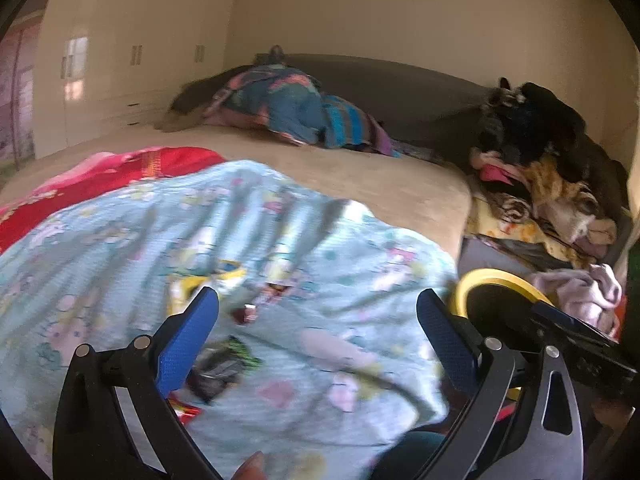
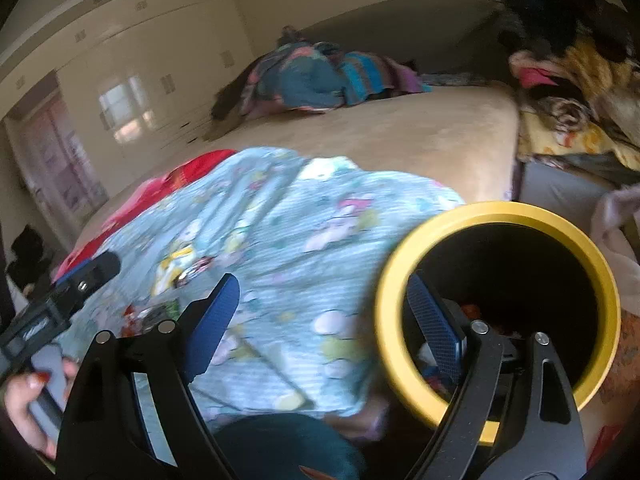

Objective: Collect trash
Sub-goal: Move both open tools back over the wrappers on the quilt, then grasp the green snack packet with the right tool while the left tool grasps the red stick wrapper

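Home bedroom: bed [image 1: 360,176], wardrobe [image 1: 132,56], blankets [image 1: 240,248].

Bedroom with plain cream walls [image 1: 400,12]. Along the left wall, a glossy cream wardrobe [image 1: 120,52] with small handles, catching a window's bright reflection [image 1: 74,68]. Wide bed [image 1: 360,172] under a tan cover, dark grey headboard [image 1: 380,84] behind. Rumpled blue striped bedding [image 1: 296,116] near the head. Heap of dark and patterned clothes [image 1: 540,168] piled to the right. Soft daylight throughout.
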Available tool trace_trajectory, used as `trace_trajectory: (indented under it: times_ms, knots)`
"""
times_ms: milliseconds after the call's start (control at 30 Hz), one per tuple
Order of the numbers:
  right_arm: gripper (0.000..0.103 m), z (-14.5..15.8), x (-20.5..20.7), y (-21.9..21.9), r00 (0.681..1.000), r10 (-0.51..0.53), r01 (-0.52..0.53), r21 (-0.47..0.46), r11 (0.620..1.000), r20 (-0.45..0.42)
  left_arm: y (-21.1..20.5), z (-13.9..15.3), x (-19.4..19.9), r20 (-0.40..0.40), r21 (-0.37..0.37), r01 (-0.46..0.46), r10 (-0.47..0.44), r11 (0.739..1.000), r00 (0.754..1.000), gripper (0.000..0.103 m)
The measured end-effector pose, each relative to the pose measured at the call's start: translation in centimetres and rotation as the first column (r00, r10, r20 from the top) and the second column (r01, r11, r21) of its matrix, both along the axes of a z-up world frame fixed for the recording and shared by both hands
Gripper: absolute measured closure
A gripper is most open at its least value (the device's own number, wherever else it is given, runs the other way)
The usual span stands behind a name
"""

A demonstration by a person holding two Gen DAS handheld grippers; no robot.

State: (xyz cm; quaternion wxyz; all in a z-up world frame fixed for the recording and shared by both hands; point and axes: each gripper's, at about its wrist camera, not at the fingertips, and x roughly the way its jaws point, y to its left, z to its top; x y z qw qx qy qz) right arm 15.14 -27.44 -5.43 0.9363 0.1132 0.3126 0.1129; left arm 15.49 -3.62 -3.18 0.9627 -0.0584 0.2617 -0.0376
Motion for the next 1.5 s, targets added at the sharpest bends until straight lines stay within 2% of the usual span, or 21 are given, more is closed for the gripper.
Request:
trace_trajectory:
  times_ms: [200, 367, 633, 767, 900, 1000, 1200, 1267, 1367, 1467, 1500]
  knots:
    - [0.023, 0.0, 0.3, 4.6, 0.994, 0.102, -0.102, -0.018, 0.995, -0.027, 5.4, -0.6, 0.0, -0.03, -0.018, -0.108, 0.107, 0.994, 0.994, 0.006]
    - [0.023, -0.5, 0.8, 8.8, 0.983, 0.173, -0.176, -0.052, 0.983, -0.065, 10.2, -1.9, 0.2, -0.098, -0.083, -0.194, 0.185, 0.978, 0.978, 0.007]
    - [0.023, -2.5, 1.9, 14.7, 0.956, 0.25, -0.263, -0.071, 0.962, -0.152, 15.2, -4.3, 0.3, -0.187, -0.199, -0.267, 0.231, 0.943, 0.955, 0.008]
    - [0.023, -3.9, 2.6, 17.1, 0.944, 0.27, -0.285, -0.06, 0.957, -0.192, 16.6, -5.7, 0.3, -0.23, -0.248, -0.28, 0.224, 0.927, 0.947, 0.029]
    - [0.023, -4.6, 3.5, 18.3, 0.936, 0.279, -0.291, -0.023, 0.956, -0.214, 17.3, -7.0, 0.3, -0.267, -0.314, -0.266, 0.184, 0.911, 0.946, 0.058]
    - [0.024, -5.1, 4.4, 19.2, 0.929, 0.293, -0.301, -0.002, 0.954, -0.226, 17.6, -8.0, 0.4, -0.29, -0.376, -0.249, 0.142, 0.892, 0.946, 0.07]
    - [0.035, -6.8, 6.1, 20.8, 0.908, 0.315, -0.325, 0.01, 0.946, -0.277, 17.7, -10.1, 0.8, -0.344, -0.479, -0.237, 0.068, 0.845, 0.937, 0.072]
    - [0.037, -7.9, 6.6, 21.4, 0.891, 0.327, -0.342, 0.011, 0.94, -0.316, 17.6, -10.9, 0.9, -0.365, -0.478, -0.247, 0.065, 0.843, 0.929, 0.072]
    - [0.038, -8.7, 7.0, 21.5, 0.889, 0.331, -0.338, 0.034, 0.941, -0.318, 17.5, -11.8, 1.0, -0.386, -0.479, -0.261, 0.066, 0.838, 0.92, 0.072]
    - [0.05, -9.0, 7.2, 21.4, 0.887, 0.344, -0.347, 0.046, 0.937, -0.307, 17.6, -12.4, 1.0, -0.391, -0.479, -0.262, 0.064, 0.838, 0.918, 0.071]
    - [0.063, -9.0, 7.2, 21.3, 0.885, 0.355, -0.357, 0.05, 0.933, -0.301, 17.5, -12.6, 1.1, -0.392, -0.479, -0.262, 0.063, 0.838, 0.918, 0.071]
